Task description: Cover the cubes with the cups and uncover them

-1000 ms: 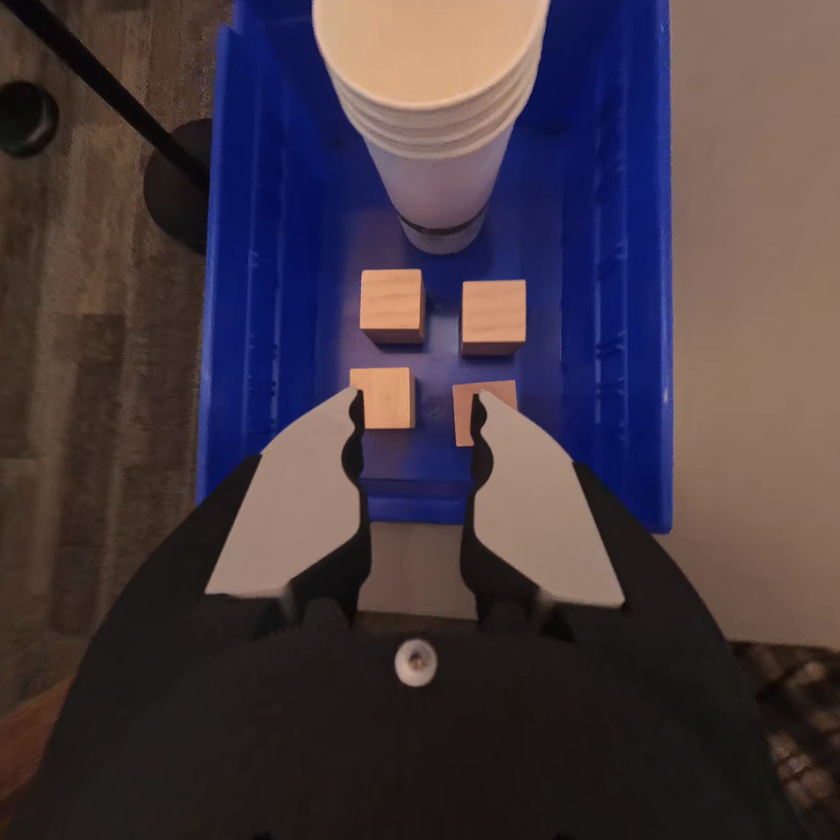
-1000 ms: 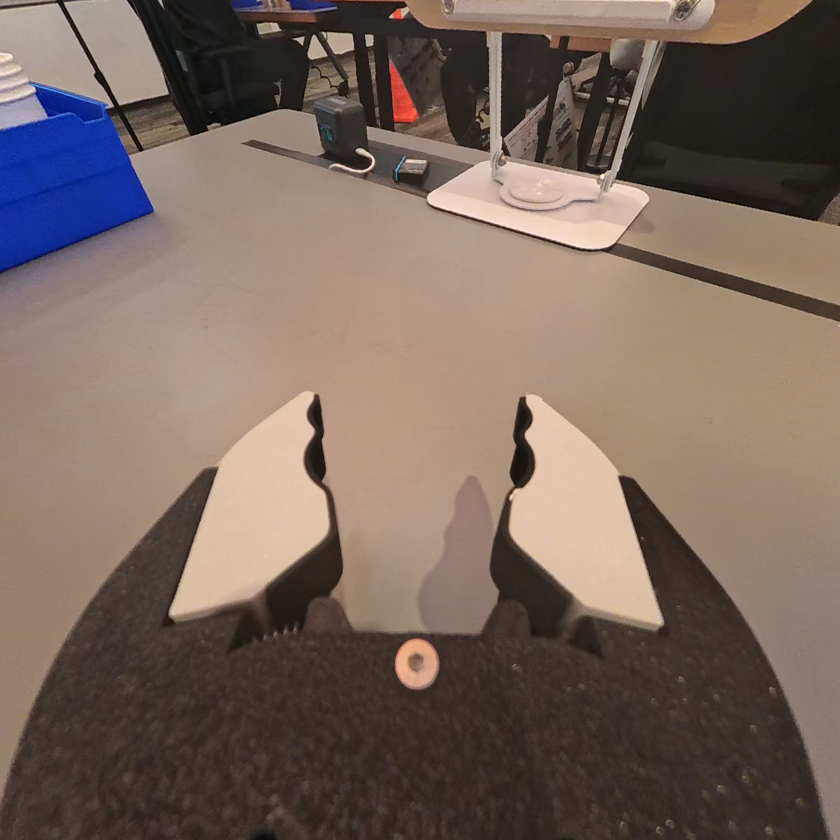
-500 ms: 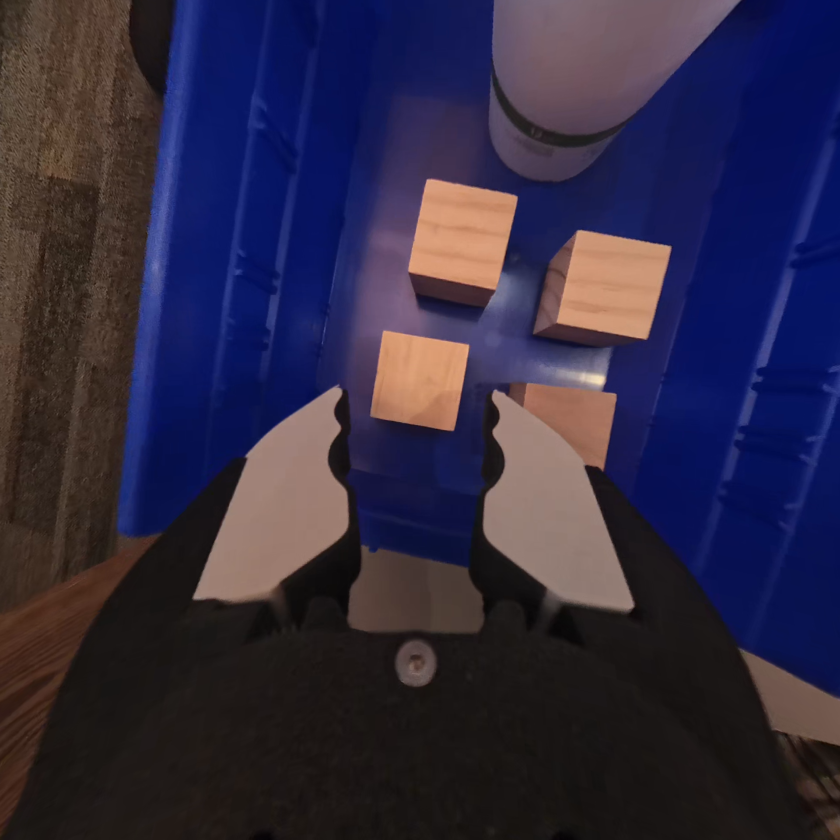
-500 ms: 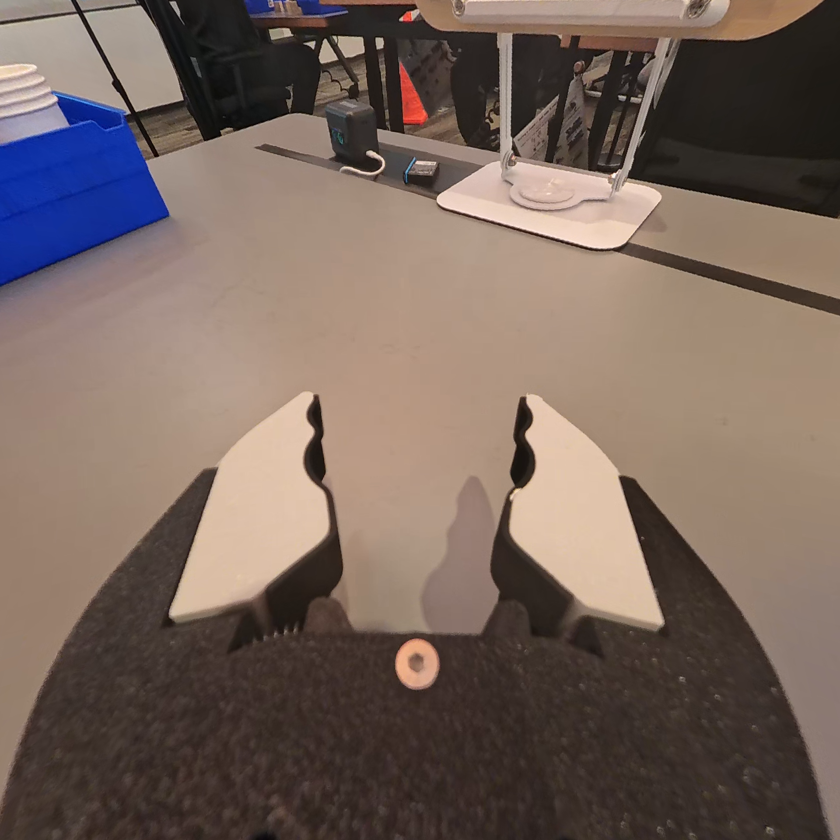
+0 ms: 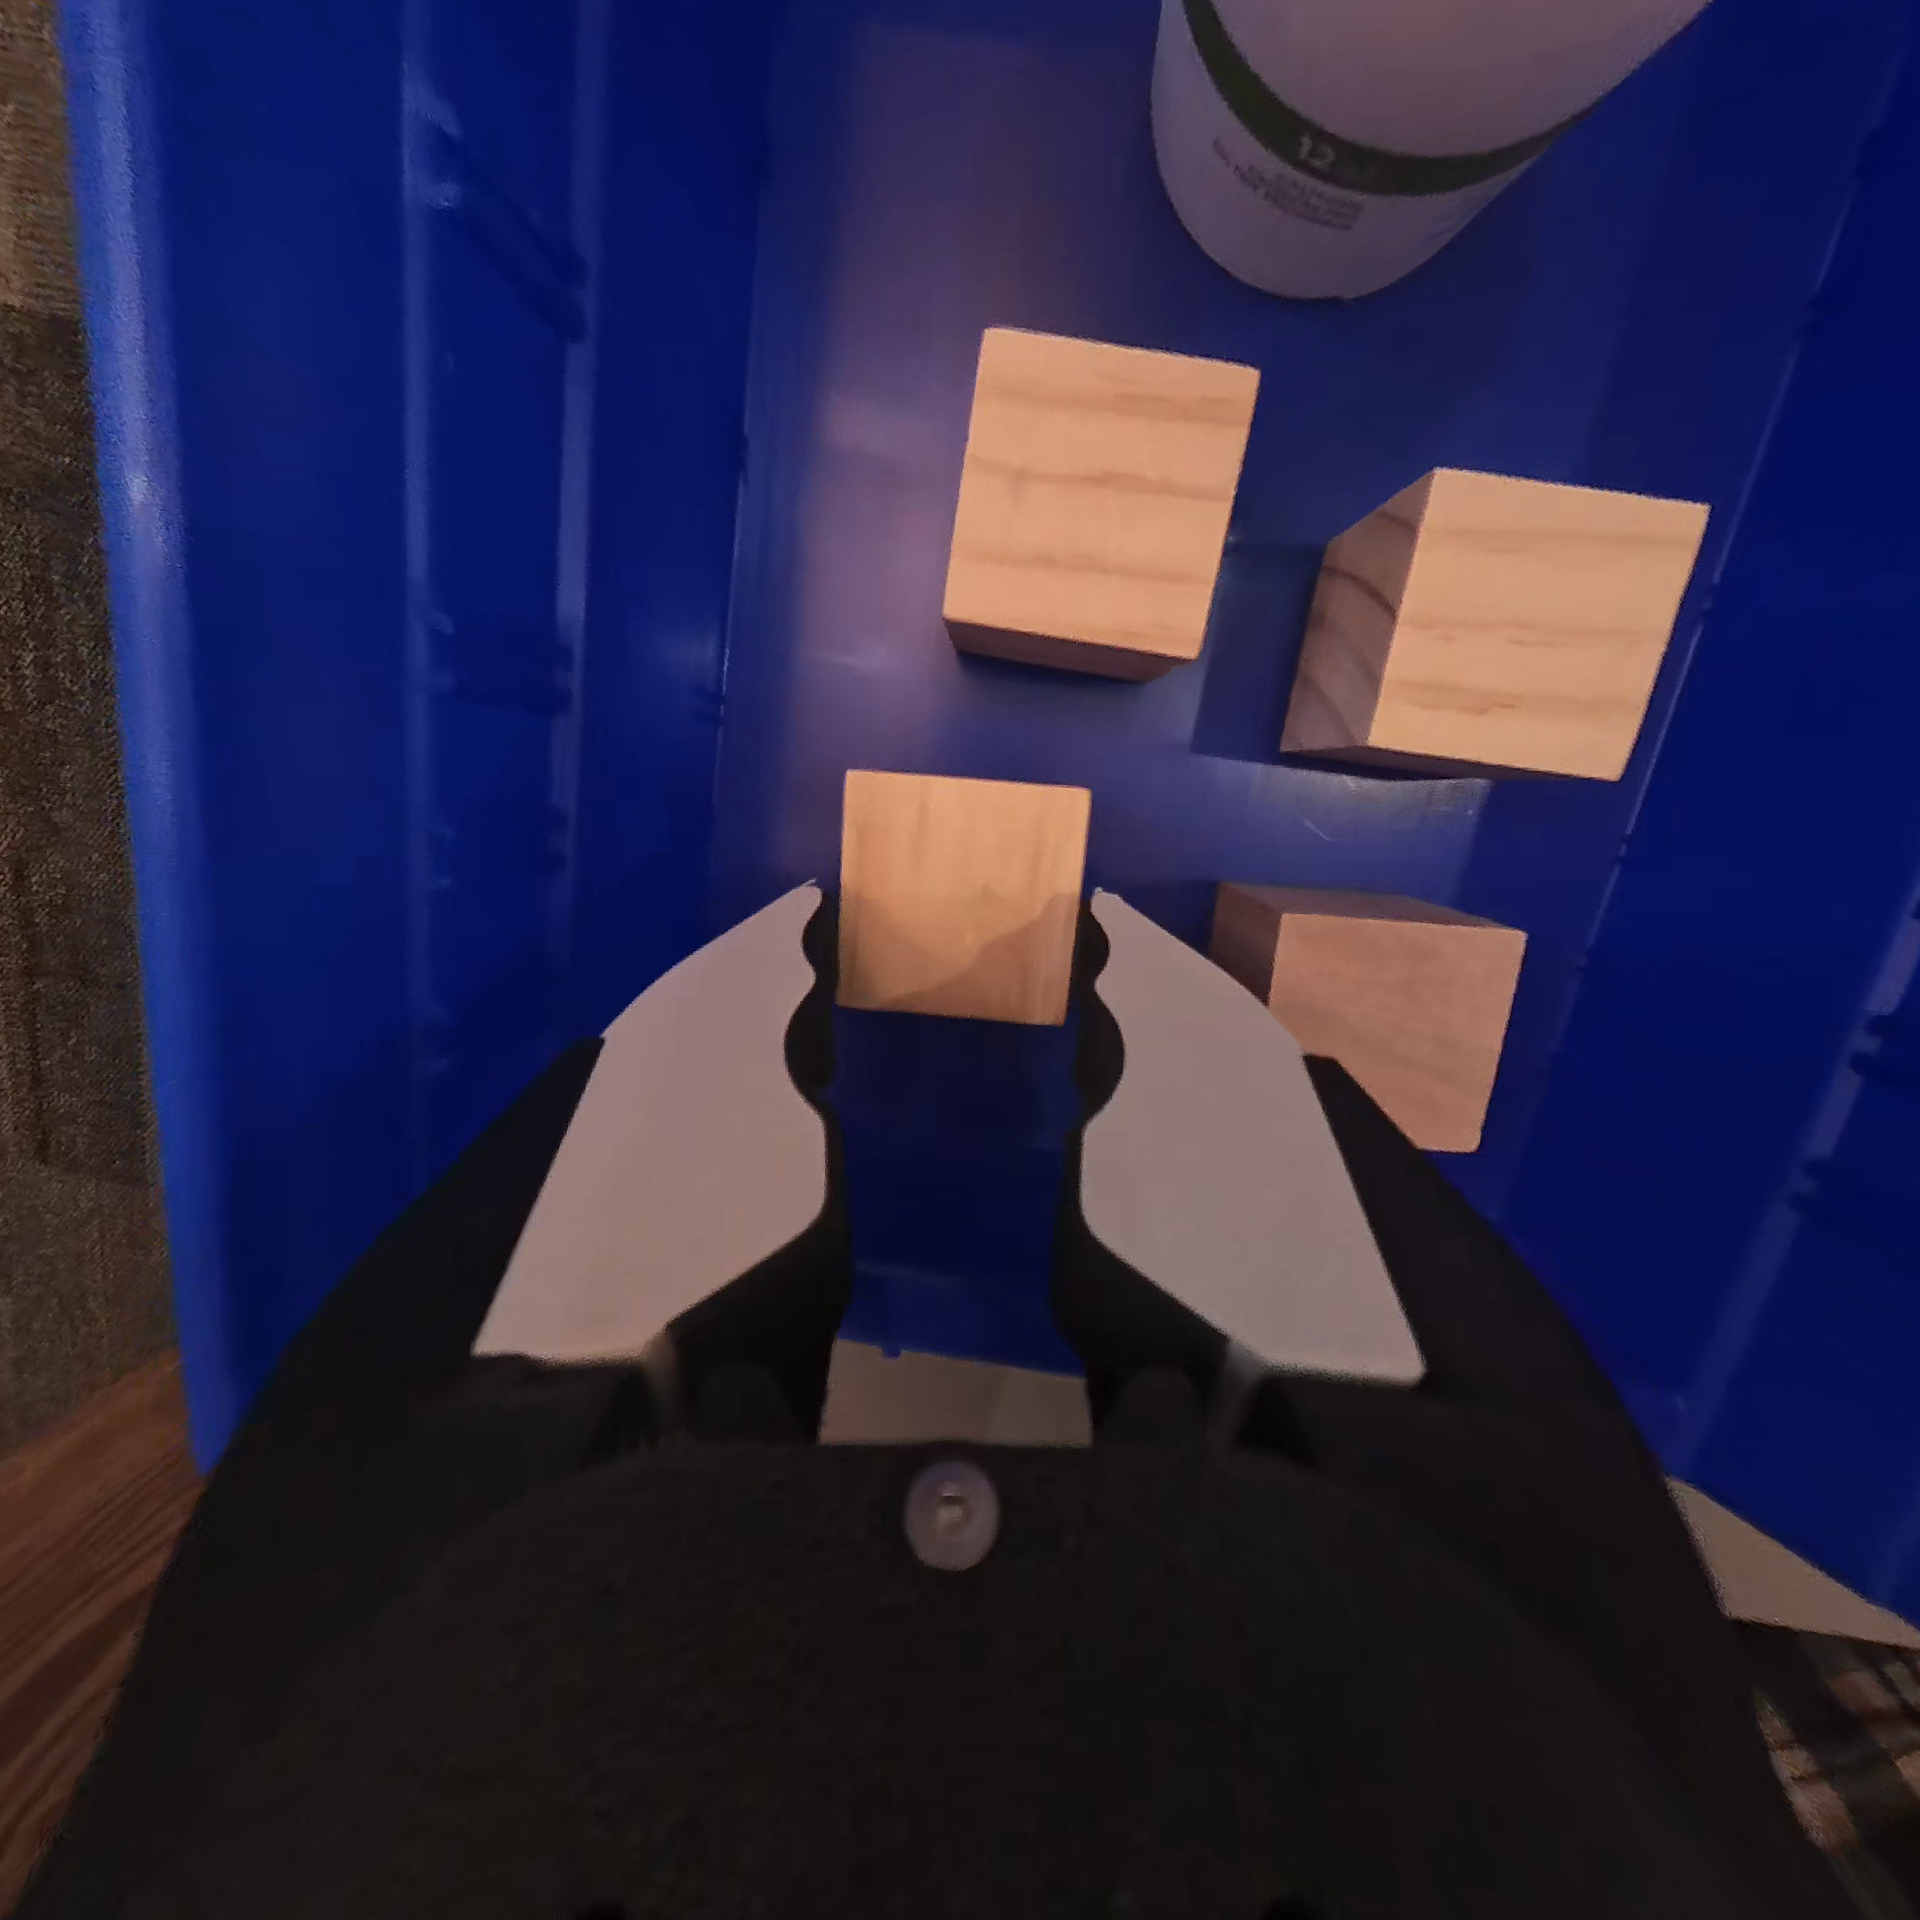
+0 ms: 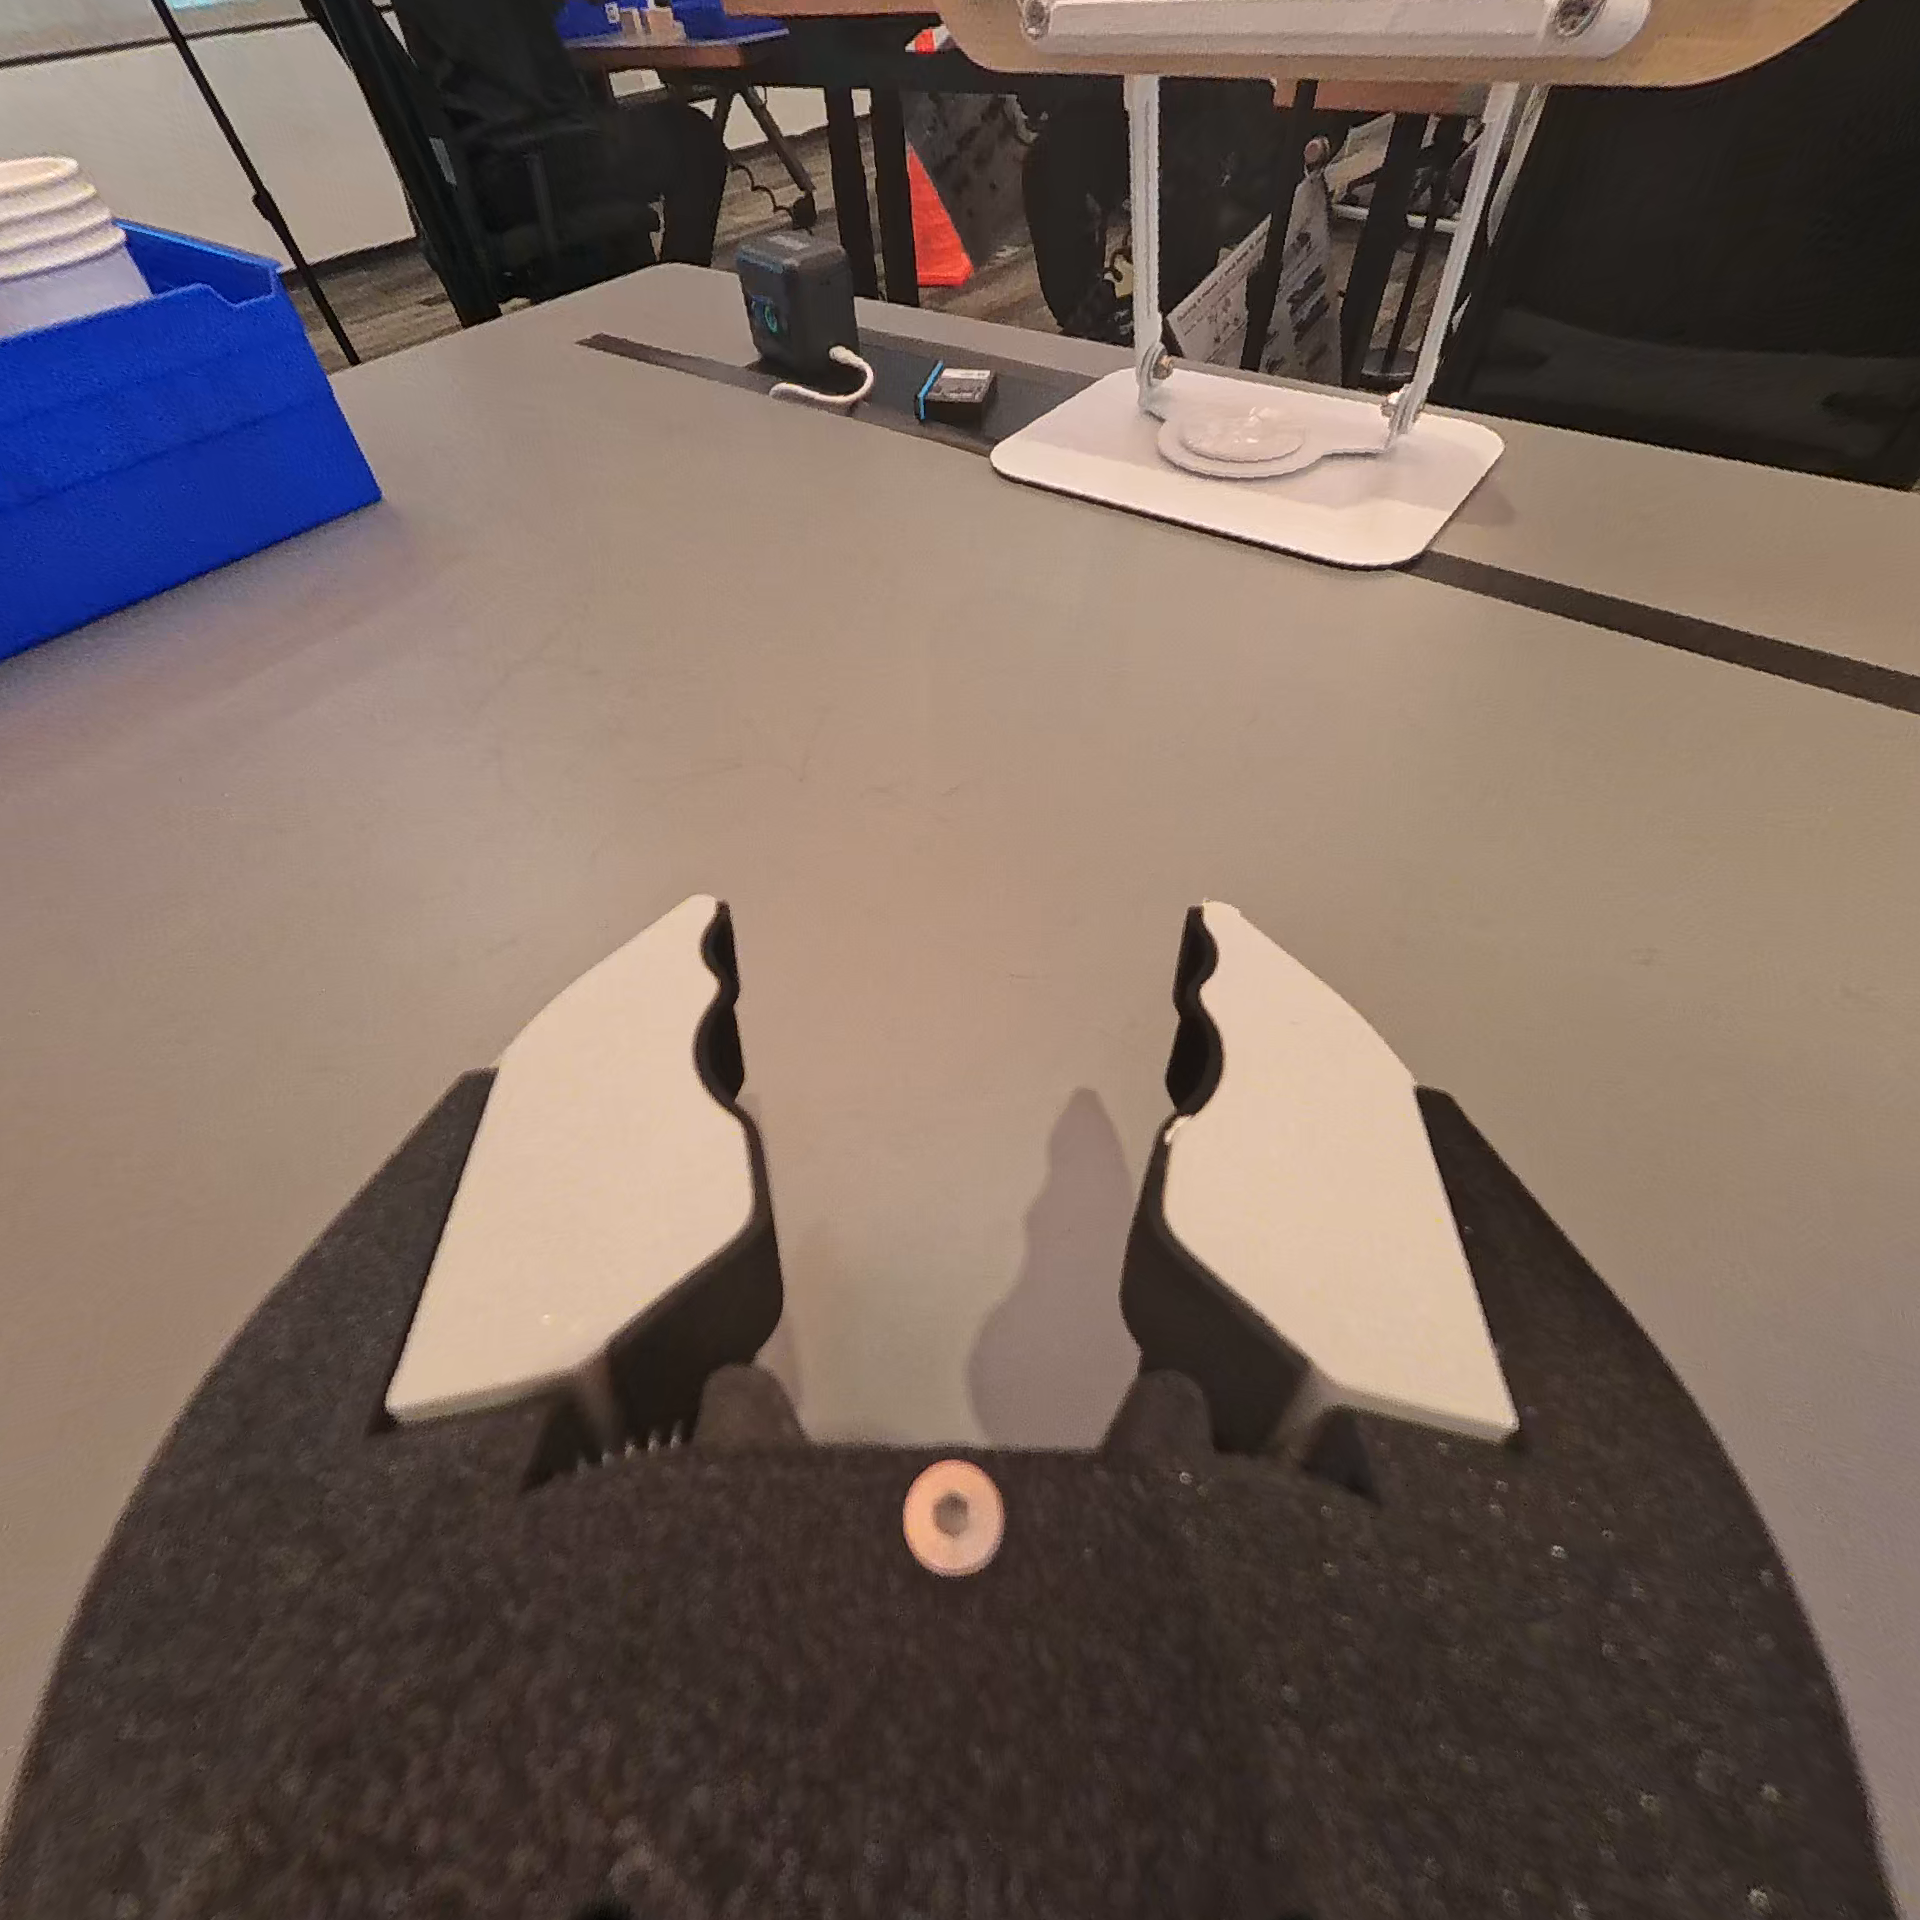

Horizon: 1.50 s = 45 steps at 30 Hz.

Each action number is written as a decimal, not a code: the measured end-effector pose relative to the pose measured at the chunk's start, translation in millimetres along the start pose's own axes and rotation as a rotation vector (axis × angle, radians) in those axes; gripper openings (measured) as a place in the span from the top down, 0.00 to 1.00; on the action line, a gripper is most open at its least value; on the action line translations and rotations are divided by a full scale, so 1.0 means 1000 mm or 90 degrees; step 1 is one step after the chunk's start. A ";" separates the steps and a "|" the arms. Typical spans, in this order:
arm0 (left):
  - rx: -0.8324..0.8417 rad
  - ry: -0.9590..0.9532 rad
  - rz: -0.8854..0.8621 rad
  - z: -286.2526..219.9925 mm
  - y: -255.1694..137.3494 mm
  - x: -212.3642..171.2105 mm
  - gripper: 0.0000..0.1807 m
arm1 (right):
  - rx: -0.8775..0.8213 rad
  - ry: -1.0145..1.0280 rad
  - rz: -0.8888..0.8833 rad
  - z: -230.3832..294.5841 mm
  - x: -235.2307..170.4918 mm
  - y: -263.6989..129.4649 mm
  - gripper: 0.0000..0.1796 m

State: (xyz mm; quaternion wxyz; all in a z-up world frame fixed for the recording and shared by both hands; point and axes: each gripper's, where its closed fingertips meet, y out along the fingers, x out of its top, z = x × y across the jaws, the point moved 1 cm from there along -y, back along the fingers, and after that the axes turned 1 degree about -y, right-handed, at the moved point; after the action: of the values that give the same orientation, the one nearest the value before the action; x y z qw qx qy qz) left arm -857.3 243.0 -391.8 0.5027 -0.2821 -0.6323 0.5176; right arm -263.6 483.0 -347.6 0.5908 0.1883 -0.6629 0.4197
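Left tool (image 5: pixel 954 904) brackets the near cube (image 5: pixel 961 894), contact unclear; cup stack (image 5: pixel 1351 145) cropped; right tool (image 6: pixel 958 914) wide, empty.

In your left wrist view the stack of cups (image 5: pixel 1340 156) at one o'clock is cut off by the top edge, so you see only its base, and the left gripper (image 5: pixel 954 906) hides the near corners of the cube (image 5: pixel 961 894) between its fingers, so contact cannot be told. At four o'clock another cube (image 5: pixel 1382 1018) is partly hidden behind the right finger. In your right wrist view the blue bin (image 6: pixel 156 436) at ten o'clock runs off the left edge.
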 end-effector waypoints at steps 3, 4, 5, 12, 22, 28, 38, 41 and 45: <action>-0.017 0.023 -0.014 -0.003 -0.015 0.008 0.77 | -0.003 0.003 -0.002 -0.002 0.000 -0.001 0.55; -0.014 0.037 -0.027 -0.003 -0.026 0.013 0.77 | -0.002 0.005 -0.003 -0.002 0.000 -0.001 0.55; -0.014 0.061 -0.047 -0.005 -0.038 0.021 0.76 | -0.001 0.006 -0.005 -0.002 0.000 -0.001 0.56; -0.132 0.331 -0.191 -0.109 -0.132 0.072 0.77 | -0.004 -0.004 -0.004 -0.003 0.000 0.000 0.56; -0.325 0.833 -0.141 -0.263 -0.108 0.048 0.77 | 0.014 -0.031 -0.041 0.001 0.007 -0.002 0.56; -0.396 0.942 -0.097 -0.297 -0.078 0.034 0.77 | 0.027 -0.059 -0.051 0.007 0.009 0.000 0.56; -0.368 1.037 -0.038 -0.303 -0.029 0.034 0.77 | 0.033 -0.052 -0.052 0.004 0.008 0.001 0.56; -0.375 1.037 -0.032 -0.303 -0.022 0.034 0.77 | 0.035 -0.052 -0.049 0.005 0.007 0.002 0.56; -0.370 1.040 -0.016 -0.301 -0.012 0.033 0.77 | 0.036 -0.055 -0.045 0.006 0.006 0.002 0.56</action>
State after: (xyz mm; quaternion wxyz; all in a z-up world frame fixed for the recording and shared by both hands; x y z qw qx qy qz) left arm -587.7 380.1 -381.1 0.7131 -0.6757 -0.1837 -0.0349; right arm -270.3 481.6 -342.0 0.5705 0.2464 -0.6687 0.4084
